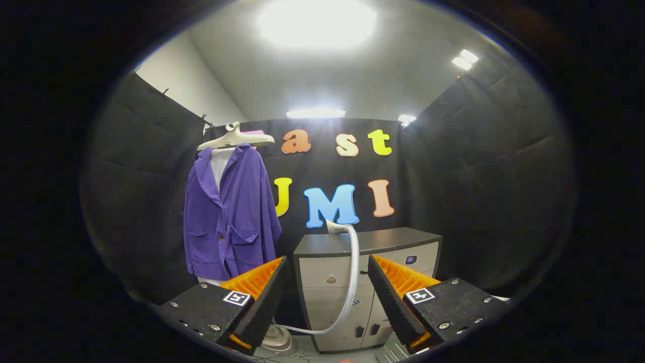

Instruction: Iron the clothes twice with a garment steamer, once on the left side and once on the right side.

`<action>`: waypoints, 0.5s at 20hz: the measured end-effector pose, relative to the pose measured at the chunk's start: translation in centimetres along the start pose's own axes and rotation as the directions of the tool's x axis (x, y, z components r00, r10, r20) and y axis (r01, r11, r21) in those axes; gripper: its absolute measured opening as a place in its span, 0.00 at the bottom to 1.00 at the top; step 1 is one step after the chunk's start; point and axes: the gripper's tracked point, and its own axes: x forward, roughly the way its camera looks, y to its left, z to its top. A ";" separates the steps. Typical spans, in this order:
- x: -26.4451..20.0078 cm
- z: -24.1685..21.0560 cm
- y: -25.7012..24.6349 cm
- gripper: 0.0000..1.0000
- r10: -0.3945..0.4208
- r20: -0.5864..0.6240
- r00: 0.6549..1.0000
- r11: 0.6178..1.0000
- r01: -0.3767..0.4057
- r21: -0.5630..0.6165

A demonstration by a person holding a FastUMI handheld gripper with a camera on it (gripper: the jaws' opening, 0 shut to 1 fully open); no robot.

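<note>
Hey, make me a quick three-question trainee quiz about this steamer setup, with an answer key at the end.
1. True or false: the claw is shut on the steamer hose.
2. What hangs on the hanger? A) purple jacket B) white towel C) grey trousers
3. Fill in: the steamer head rests on top of the ____.

Key:
1. False. The claw is open; the hose runs beyond the gap between its fingers, untouched.
2. A, the purple jacket, to the left of the cabinet.
3. Cabinet.

no readable text; square coded markers sit on the jaws.
</note>
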 end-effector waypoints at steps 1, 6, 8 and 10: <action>0.0 0.0 0.1 0.95 0.001 0.003 1.000 1.000 -0.001 0.007; 0.1 0.1 1.0 0.96 0.020 0.010 1.000 1.000 -0.020 0.008; 0.2 0.2 1.2 0.95 0.026 0.015 1.000 1.000 -0.026 0.001; 0.3 0.1 1.1 0.95 0.027 0.015 1.000 1.000 -0.027 -0.002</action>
